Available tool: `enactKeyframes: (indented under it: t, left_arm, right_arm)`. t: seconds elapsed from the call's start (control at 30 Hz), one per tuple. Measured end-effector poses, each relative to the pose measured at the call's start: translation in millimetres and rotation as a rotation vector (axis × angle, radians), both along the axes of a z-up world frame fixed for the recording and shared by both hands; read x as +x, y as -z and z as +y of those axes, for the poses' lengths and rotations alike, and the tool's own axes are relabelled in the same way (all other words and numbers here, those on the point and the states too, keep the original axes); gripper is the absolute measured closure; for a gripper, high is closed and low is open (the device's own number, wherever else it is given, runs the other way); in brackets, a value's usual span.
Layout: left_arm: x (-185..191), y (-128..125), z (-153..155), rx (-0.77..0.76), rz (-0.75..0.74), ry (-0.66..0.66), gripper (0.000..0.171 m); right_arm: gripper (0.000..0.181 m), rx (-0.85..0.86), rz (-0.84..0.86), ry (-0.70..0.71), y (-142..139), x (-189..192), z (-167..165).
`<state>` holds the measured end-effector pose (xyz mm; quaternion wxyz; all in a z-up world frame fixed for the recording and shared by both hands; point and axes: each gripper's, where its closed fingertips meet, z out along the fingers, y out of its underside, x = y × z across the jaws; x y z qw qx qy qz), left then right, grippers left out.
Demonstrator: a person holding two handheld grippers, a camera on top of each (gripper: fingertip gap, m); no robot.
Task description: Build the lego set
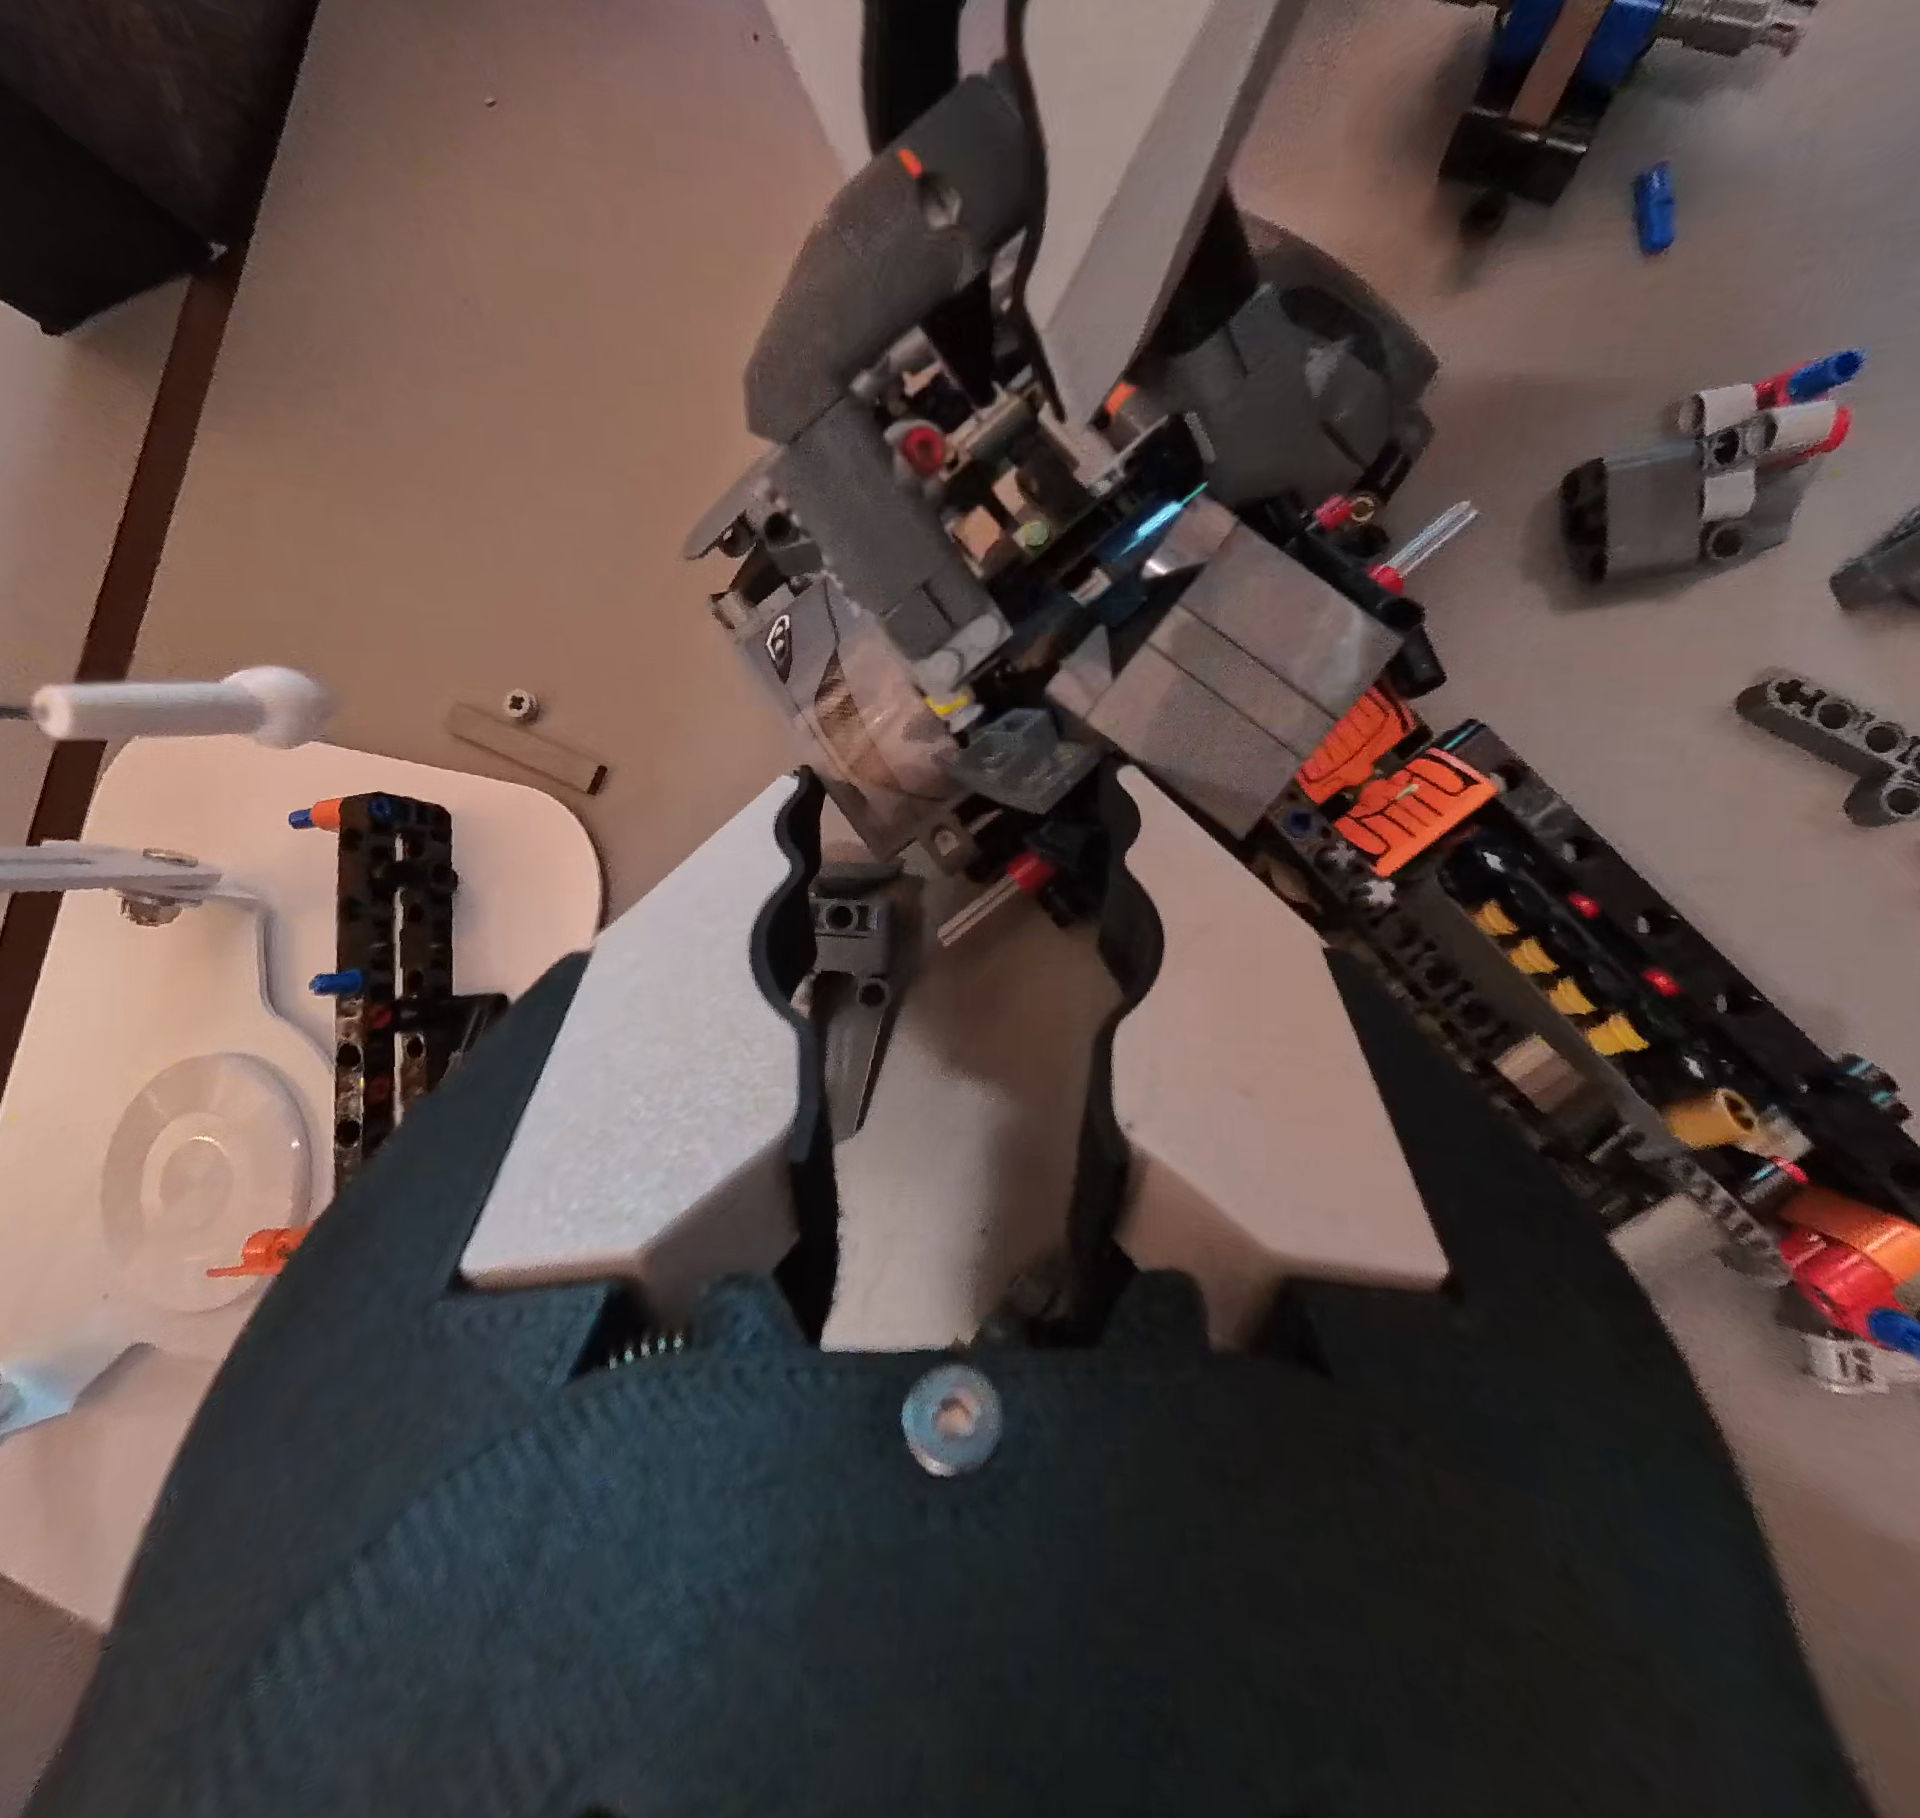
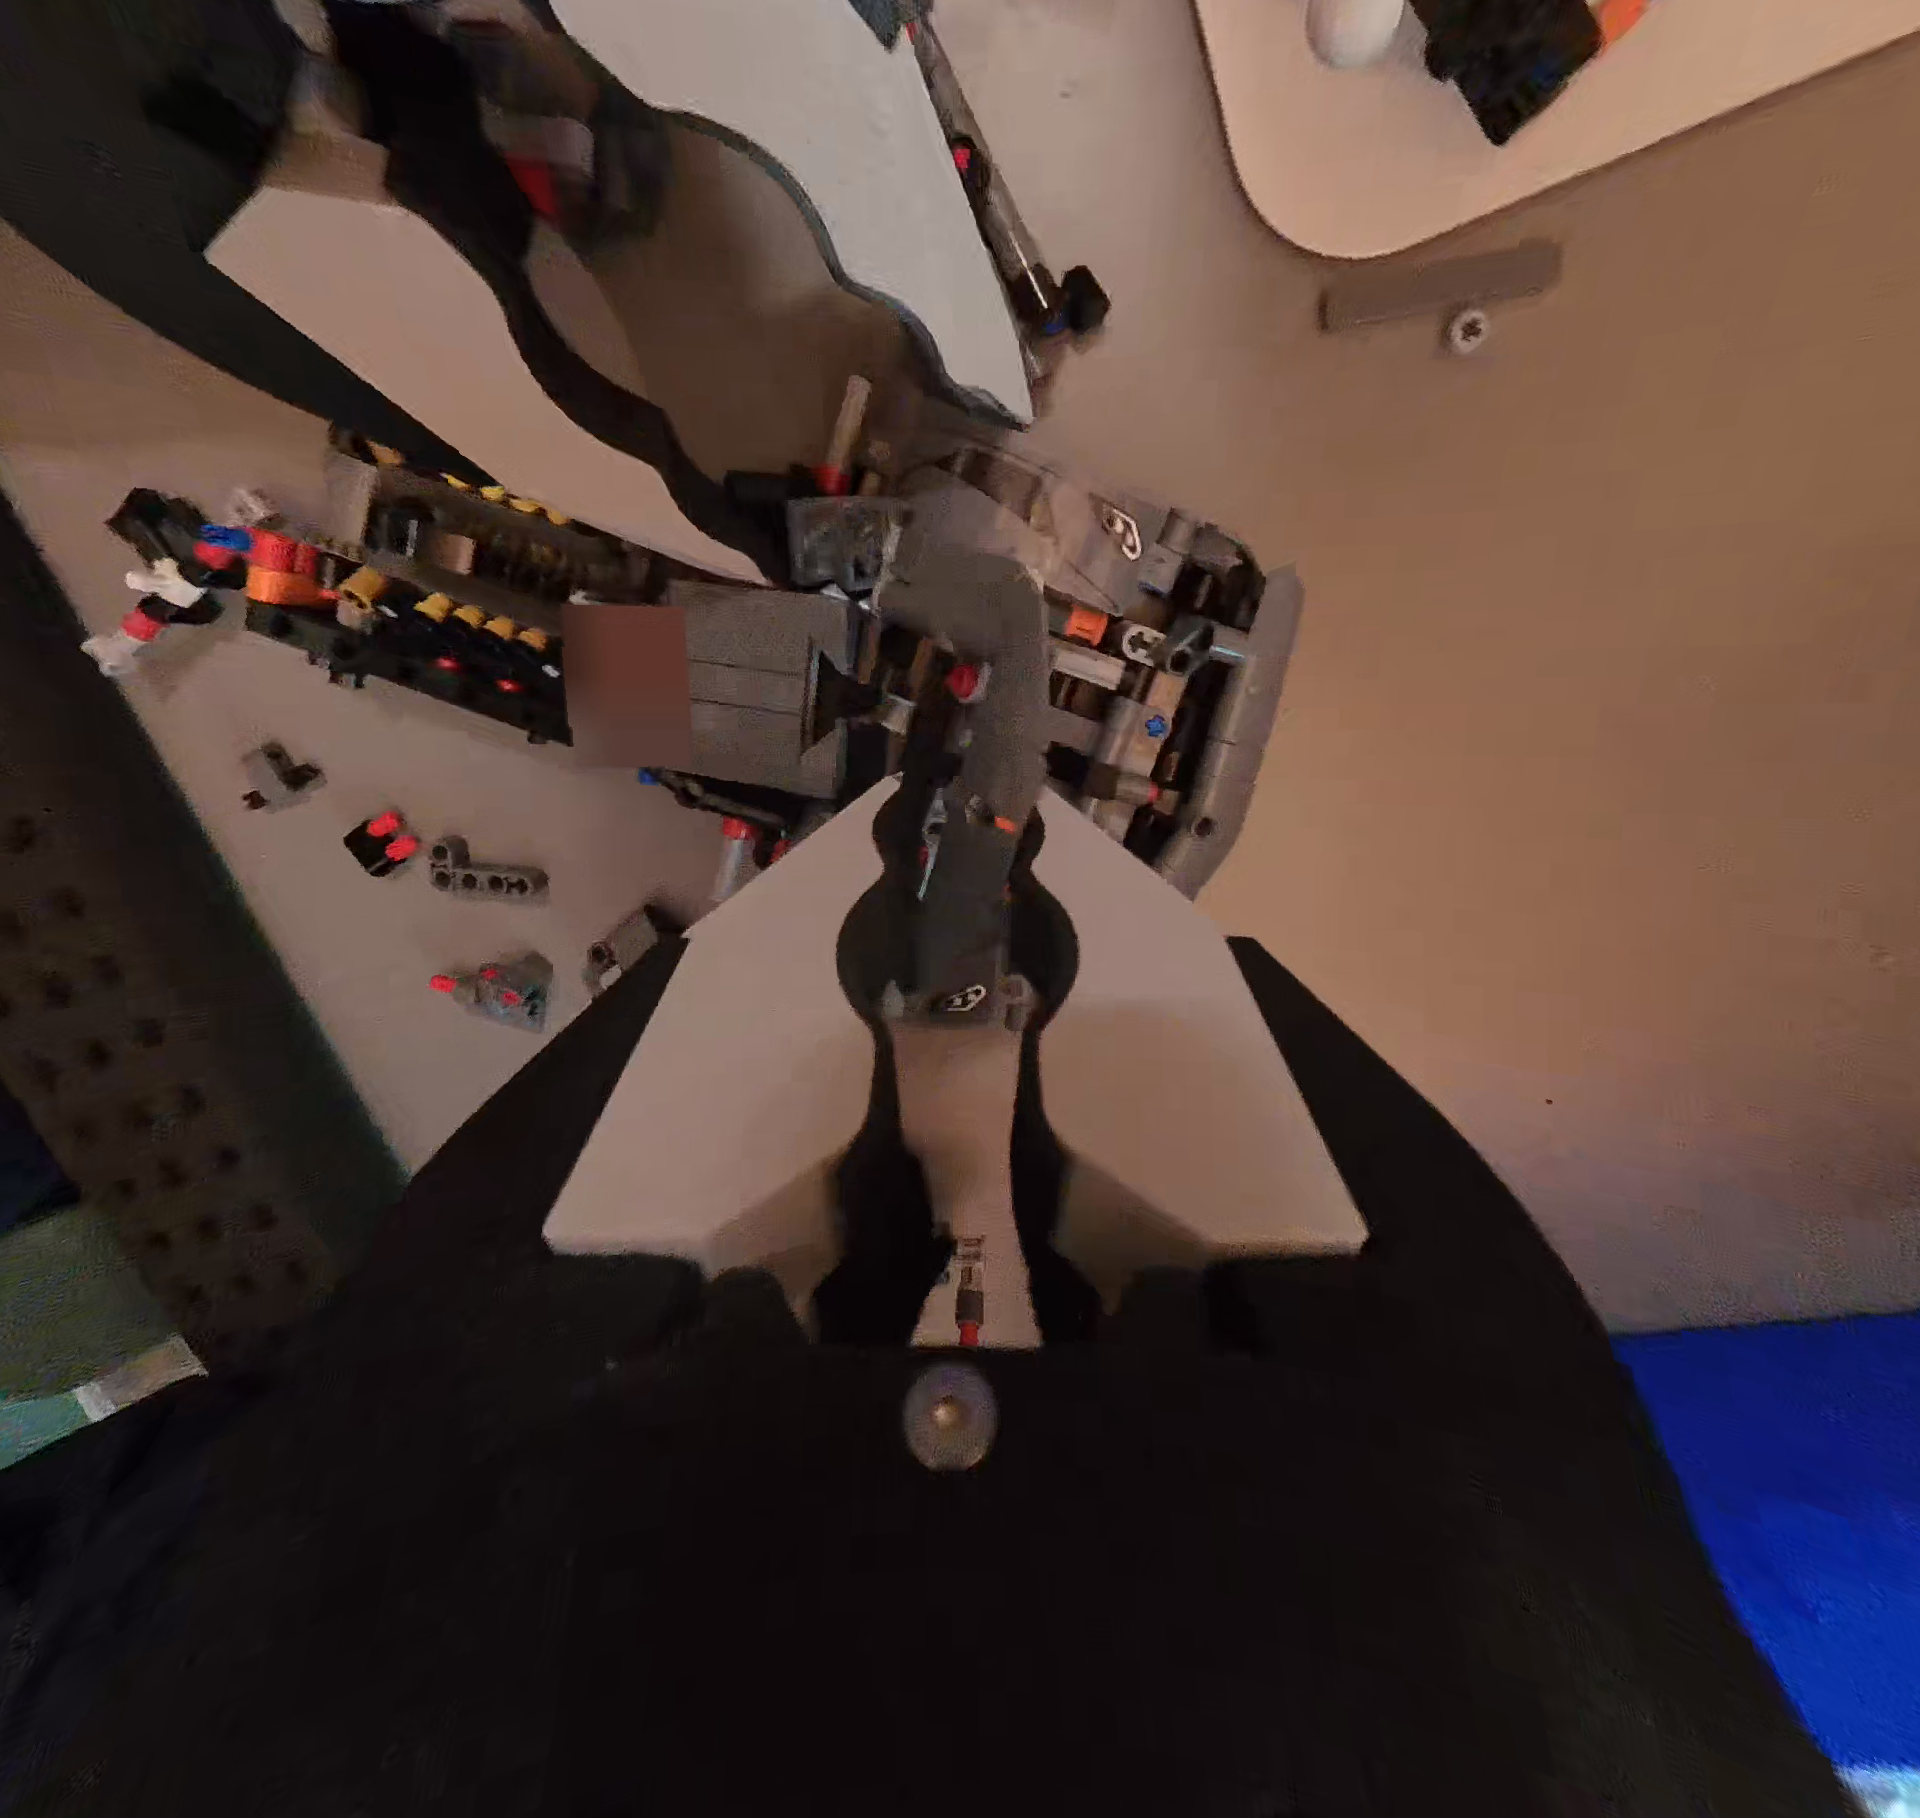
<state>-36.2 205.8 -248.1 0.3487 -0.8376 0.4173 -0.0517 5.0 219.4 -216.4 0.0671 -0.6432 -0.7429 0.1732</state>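
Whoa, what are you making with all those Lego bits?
A person is building a long Lego vehicle on the table, holding a tool in each hand. The right tool grips a curved dark grey panel at its front. The left tool steadies the model from the other side. Loose pieces lie around.

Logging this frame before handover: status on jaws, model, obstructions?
Left gripper shut on long dark grey and black lego vehicle model. Right gripper shut on dark grey curved panel at model's end. Loose grey beams alongside, none blocking.
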Motion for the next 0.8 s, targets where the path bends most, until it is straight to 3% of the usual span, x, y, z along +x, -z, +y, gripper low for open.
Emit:
enactKeyframes:
  t: [0.03, 0.07, 0.13, 0.23, 0.33, 0.43, 0.57, 0.8]
  left_arm:
    - [-0.4, -0.2, -0.1, 0.004, 0.01, 0.003, 0.121]
    - [0.0, -0.6, -0.3, 0.009, 0.013, 0.009, 0.121]
    - [2.1, -0.4, -0.9, 0.009, 0.001, 0.021, 0.121]
    - [0.1, -0.8, -1.0, 0.014, 0.028, 0.018, 0.121]
    - [-2.2, -0.4, 0.7, 0.016, 0.012, 0.009, 0.121]
    - [-2.3, 0.0, 2.2, 0.021, 0.028, 0.005, 0.122]
    - [-6.4, -3.7, -1.0, 0.013, 0.062, -0.003, 0.124]
    - [-8.0, -56.1, -13.3, 0.099, 0.002, -0.021, 0.134]
  right_arm:
    - [0.163, -0.048, 0.031, -0.016, -2.7, -4.8, -6.0]
    - [0.156, -0.077, 0.05, -0.025, -3.5, -9.2, -10.1]
    - [0.174, -0.052, 0.039, -0.012, 2.5, -13.4, -6.0]
    - [0.176, -0.056, 0.055, -0.007, 0.6, -15.0, -3.7]
    - [0.176, -0.093, 0.047, 0.09, 1.4, -7.9, 10.2]
    - [0.174, -0.06, -0.08, 0.214, 23.7, 12.1, 32.6]
    - [0.174, -0.055, -0.044, 0.176, 18.9, 2.2, 25.3]
    - [0.178, -0.023, 0.009, 0.134, 3.4, -0.3, 19.9]
